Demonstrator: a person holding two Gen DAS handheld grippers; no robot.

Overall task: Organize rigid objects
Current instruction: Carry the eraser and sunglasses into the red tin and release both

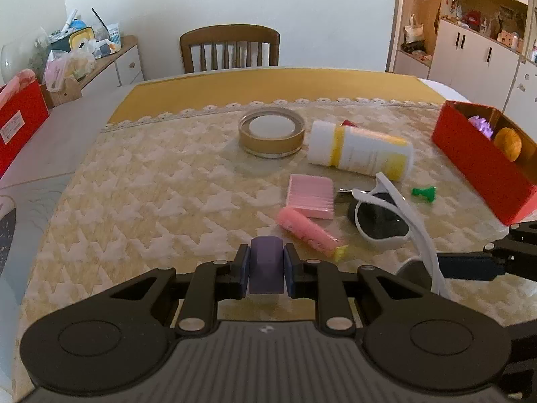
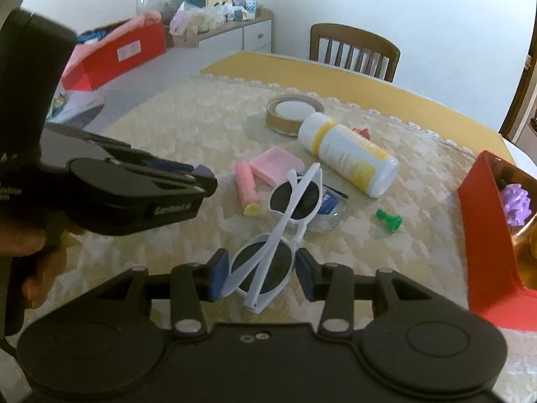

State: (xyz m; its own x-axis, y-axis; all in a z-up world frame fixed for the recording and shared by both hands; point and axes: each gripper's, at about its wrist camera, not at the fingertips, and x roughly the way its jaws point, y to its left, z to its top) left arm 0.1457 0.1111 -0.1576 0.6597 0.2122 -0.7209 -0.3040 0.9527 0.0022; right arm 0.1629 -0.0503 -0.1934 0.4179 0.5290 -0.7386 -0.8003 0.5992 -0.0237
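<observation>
My left gripper (image 1: 266, 270) is shut on a purple block (image 1: 265, 263) and holds it above the near part of the table; it also shows in the right wrist view (image 2: 201, 176). My right gripper (image 2: 262, 273) is shut on white sunglasses (image 2: 268, 255) with dark lenses, lifted above the table; they also show in the left wrist view (image 1: 386, 215). A pink highlighter (image 1: 307, 230), a pink pad (image 1: 312, 194), a green peg (image 1: 424, 192), a white and yellow bottle (image 1: 360, 151) and a tape roll (image 1: 272, 131) lie on the cloth.
A red box (image 1: 483, 164) at the table's right edge holds an orange ball (image 1: 508, 142) and a purple toy (image 1: 481, 124). A small clear case with something blue (image 2: 327, 208) lies under the sunglasses. A wooden chair (image 1: 230, 47) stands behind the table. Another red box (image 1: 18, 117) sits far left.
</observation>
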